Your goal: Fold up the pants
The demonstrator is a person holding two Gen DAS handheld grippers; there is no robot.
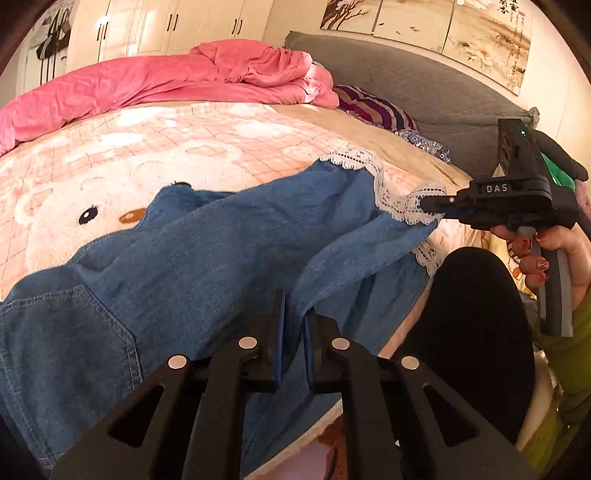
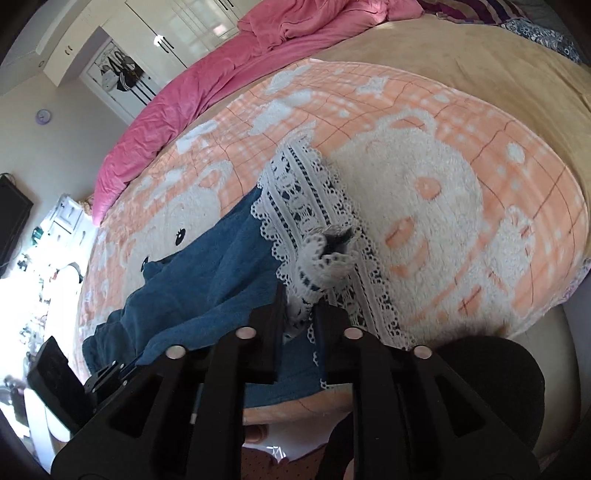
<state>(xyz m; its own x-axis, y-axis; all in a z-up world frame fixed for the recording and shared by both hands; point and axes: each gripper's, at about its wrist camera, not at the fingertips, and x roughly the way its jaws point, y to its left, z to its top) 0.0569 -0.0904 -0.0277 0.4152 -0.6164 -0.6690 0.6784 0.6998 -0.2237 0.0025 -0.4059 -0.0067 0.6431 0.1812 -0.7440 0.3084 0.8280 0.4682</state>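
Your left claw (image 1: pixel 293 314) is nearly shut, pinching a fold of the blue pants (image 1: pixel 207 251), which spread ahead & left of it over the bear blanket (image 1: pixel 110 147). Your right claw (image 2: pixel 301 306) is also near closed w/ the lace hem (image 2: pixel 314 206) bunched between its tips. Can't tell if its pads really bite the lace; waistband is cut off at frame edge.

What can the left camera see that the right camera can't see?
Only the left wrist view shows the back pocket of the pants, the paintings on the wall, and the hand holding the right gripper.

Only the right wrist view shows the purple clock and the second bear face on the blanket.

Both show the blue pants with the lace hem, the bear blanket and the pink quilt.
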